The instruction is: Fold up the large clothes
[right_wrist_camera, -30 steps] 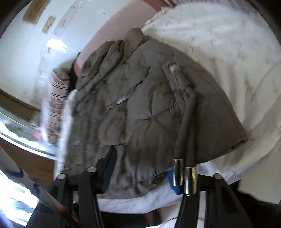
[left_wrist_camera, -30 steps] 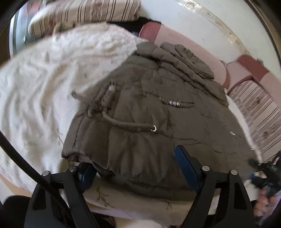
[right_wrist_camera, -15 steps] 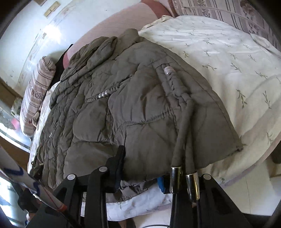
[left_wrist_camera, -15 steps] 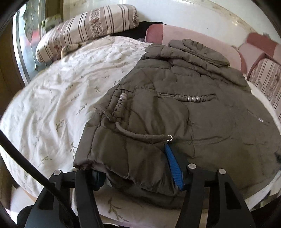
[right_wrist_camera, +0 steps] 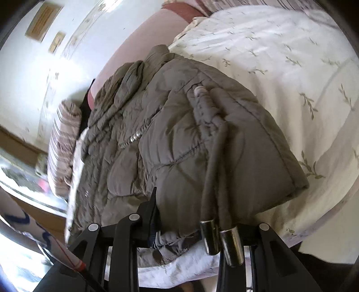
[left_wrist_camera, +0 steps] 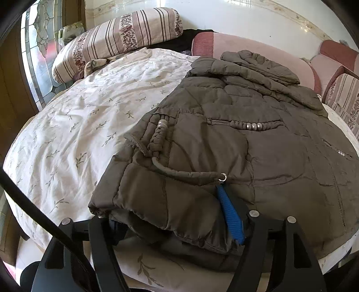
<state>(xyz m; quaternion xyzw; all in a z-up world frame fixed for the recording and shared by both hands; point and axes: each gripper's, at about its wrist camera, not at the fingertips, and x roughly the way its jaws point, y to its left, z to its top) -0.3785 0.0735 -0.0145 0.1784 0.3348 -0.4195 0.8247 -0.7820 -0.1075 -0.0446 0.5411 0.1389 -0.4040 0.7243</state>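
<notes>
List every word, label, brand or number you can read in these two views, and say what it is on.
None can be read.
Two framed plaques on the wall in the right wrist view: too blurred to tell if they carry writing.
Quilted jacket: no label or brand showing, only metal beads on its cords.
Striped bolster pillow: floral pattern only.

A home bedroom — a bed fills most of both views, spread with a cream sheet [left_wrist_camera: 94,125] printed with small leaf sprigs. A striped, floral bolster pillow [left_wrist_camera: 116,38] lies at the upper left of the left wrist view, a pink padded headboard [left_wrist_camera: 246,47] runs along the top, and a patterned glass door [left_wrist_camera: 38,51] stands at the far left.
</notes>
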